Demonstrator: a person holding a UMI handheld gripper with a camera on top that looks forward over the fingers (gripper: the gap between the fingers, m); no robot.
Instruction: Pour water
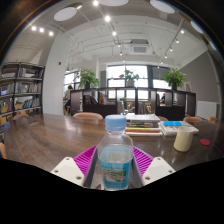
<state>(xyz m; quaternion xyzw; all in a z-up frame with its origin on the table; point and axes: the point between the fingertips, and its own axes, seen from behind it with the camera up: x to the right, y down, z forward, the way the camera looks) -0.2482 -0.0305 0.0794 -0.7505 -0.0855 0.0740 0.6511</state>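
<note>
- Gripper view: the water bottle (pixel 115 156) stands upright between the fingers of the gripper (pixel 114 172), pink pads pressed to both its sides, apparently clamped so it can be carried and tipped.
- A white cup (pixel 184 138) waits on the wooden table (pixel 60 135) at two o'clock from the bottle, likely the pouring target; books (pixel 143 125) lie beyond.

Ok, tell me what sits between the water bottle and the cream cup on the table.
In the gripper view, only bare wooden table lies between the water bottle, held between the gripper fingers, and the cream cup; the books sit farther back.
</note>
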